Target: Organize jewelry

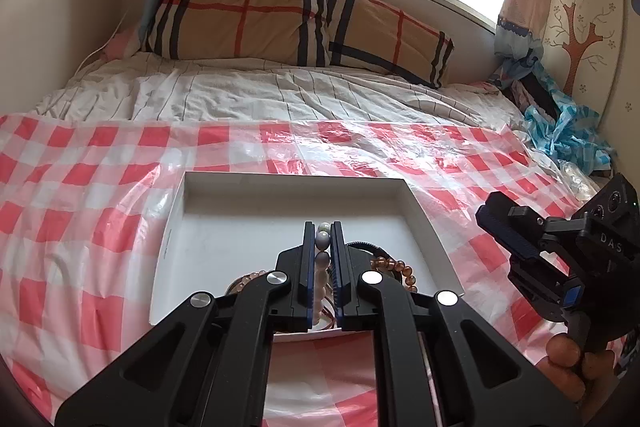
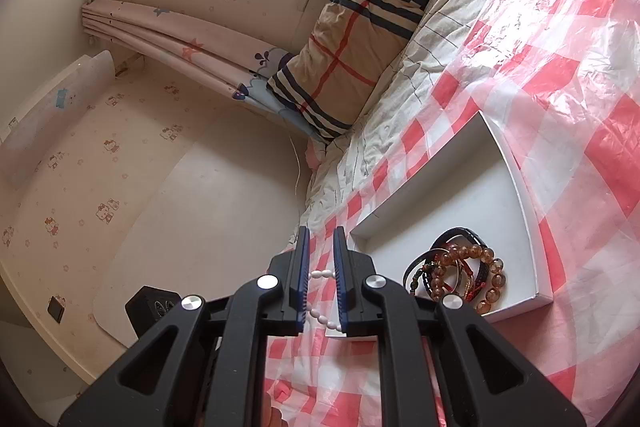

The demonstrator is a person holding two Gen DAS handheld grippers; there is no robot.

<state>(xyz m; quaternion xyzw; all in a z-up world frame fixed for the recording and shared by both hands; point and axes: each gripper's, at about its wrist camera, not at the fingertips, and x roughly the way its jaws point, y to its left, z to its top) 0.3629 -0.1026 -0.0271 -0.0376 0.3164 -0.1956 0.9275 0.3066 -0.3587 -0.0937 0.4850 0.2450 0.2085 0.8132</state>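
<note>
A white shallow box (image 1: 416, 203) lies on the checked sheet; it also shows in the right wrist view (image 2: 516, 179). My left gripper (image 1: 323, 233) is shut on a bracelet of pale white and grey beads (image 1: 322, 259), held over the box's near part. Amber and dark bracelets (image 1: 400, 267) lie heaped in the box's near end, plain in the right wrist view (image 2: 460, 271). My right gripper (image 2: 322, 235) is shut on a white bead bracelet (image 2: 320, 274) whose strand spans the gap between the fingers. It hangs over the sheet left of the box. The right gripper also shows in the left wrist view (image 1: 500, 223).
A red-and-white checked plastic sheet (image 1: 100, 187) covers the bed. Plaid pillows (image 1: 248, 15) lie at the head under a window. Crumpled blue plastic (image 1: 560, 131) sits at the far right. A wall and bed edge (image 2: 312, 187) lie left of the right gripper.
</note>
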